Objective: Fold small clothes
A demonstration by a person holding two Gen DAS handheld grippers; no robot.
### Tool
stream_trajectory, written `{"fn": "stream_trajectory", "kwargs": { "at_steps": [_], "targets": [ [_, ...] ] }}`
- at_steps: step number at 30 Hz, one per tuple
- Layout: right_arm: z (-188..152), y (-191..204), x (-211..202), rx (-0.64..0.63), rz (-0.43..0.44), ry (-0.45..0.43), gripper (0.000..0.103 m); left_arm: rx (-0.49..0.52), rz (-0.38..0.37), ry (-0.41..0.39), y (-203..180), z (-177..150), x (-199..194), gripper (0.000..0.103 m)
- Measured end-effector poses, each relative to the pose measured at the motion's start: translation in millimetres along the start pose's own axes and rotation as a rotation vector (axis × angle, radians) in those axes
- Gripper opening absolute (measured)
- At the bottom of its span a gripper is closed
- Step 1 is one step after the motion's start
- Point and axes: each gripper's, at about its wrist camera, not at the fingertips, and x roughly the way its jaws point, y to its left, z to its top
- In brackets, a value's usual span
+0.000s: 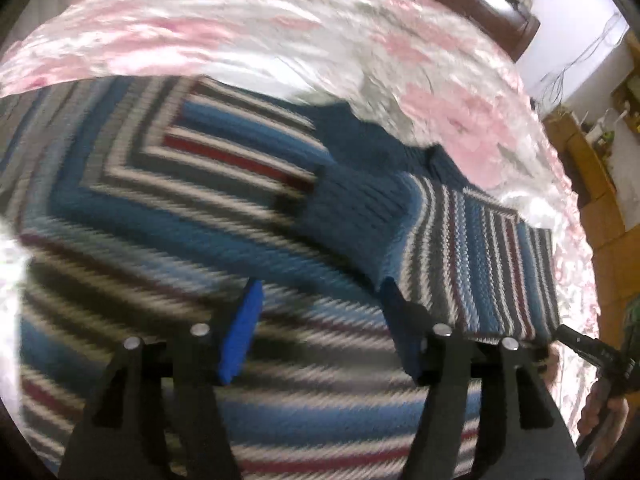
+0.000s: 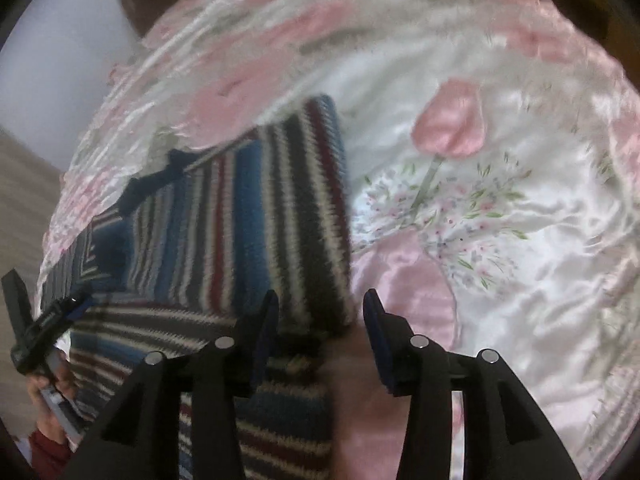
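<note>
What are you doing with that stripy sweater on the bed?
A person is folding a small striped knit sweater laid on a pink floral satin bedspread, holding a two-finger gripper in each hand. One sleeve is already folded across the body. The left gripper and the right gripper are both open above the sweater, gripping nothing, the right one at its edge.

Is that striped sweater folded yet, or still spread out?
Partly folded. The striped sweater lies on the floral bedspread with one sleeve laid across its body; the rest is spread flat.
</note>
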Motion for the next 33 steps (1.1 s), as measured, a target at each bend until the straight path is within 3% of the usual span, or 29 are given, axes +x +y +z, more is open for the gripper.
{"fn": "stream_trajectory", "kwargs": {
  "at_steps": [2, 5, 8, 12, 21, 27, 33],
  "targets": [
    [-11, 17, -6, -0.058, -0.013, 0.004, 0.054, -0.012, 0.050, -0.007, 27, 0, -16, 0.076],
    [-23, 40, -6, -0.126, -0.026, 0.022, 0.055, -0.062, 0.130, -0.012, 73, 5, -34, 0.078],
    [-30, 62, 1, -0.164, 0.003, 0.055, 0.066, -0.142, 0.202, -0.011, 126, 14, -51, 0.079],
    [-26, 85, 14, -0.197, 0.003, 0.074, 0.071, -0.280, 0.286, -0.027, 195, 34, -71, 0.079],
    [-14, 109, 51, -0.197, 0.003, 0.124, 0.074, -0.436, 0.317, -0.063, 279, 73, -85, 0.079],
    [-16, 113, 60, -0.215, -0.023, 0.134, 0.075, -0.420, 0.328, -0.086, 290, 93, -82, 0.079],
    [-16, 112, 64, -0.224, -0.028, 0.138, 0.076, -0.490, 0.254, -0.104, 313, 100, -77, 0.077]
  ]
}}
